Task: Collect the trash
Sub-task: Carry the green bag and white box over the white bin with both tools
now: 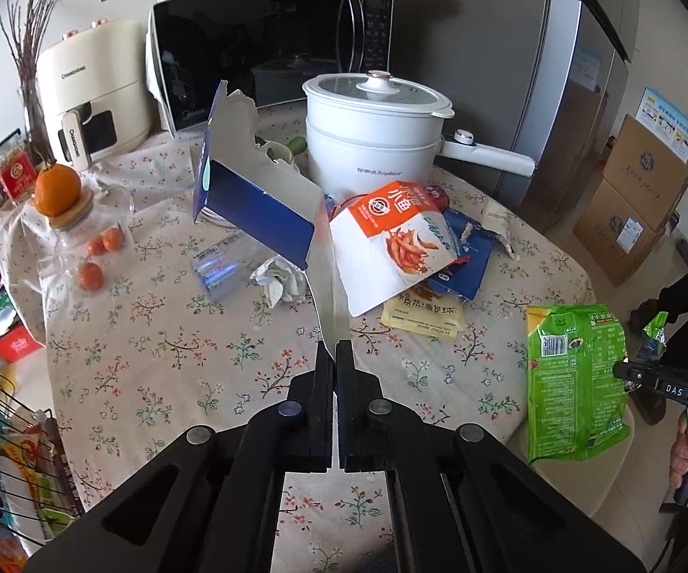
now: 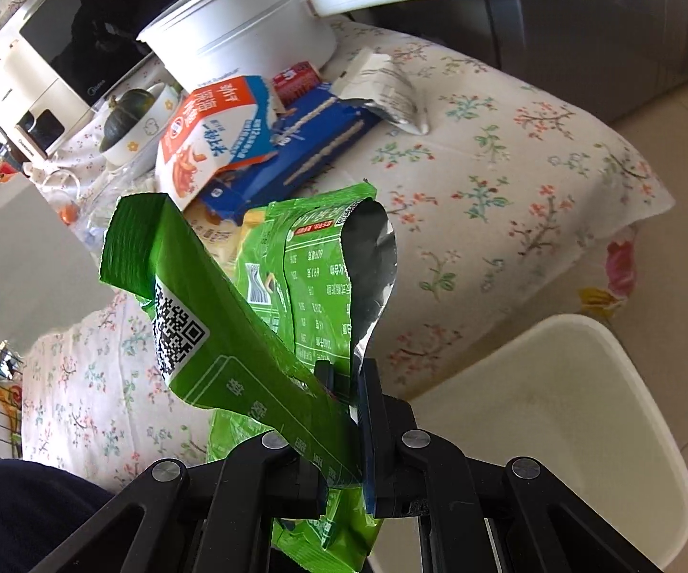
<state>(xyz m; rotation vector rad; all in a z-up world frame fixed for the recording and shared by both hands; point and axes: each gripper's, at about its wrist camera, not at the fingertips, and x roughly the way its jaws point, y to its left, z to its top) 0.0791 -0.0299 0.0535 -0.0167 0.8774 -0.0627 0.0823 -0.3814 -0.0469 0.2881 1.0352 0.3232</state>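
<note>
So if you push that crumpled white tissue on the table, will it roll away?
Probably not. The crumpled tissue looks soft and lumpy, so it would likely slide or tumble a little on the flowered tablecloth. It seems very light and should squash easily when pinched.

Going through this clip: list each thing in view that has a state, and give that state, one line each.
Left gripper: jaws shut on the box flap.
Blue box: torn open, lifted, tilted.
Right gripper: jaws shut on the green bag.
Green bag: torn open, lifted off the table.
White pot: lid on.
Microwave: door shut.
</note>
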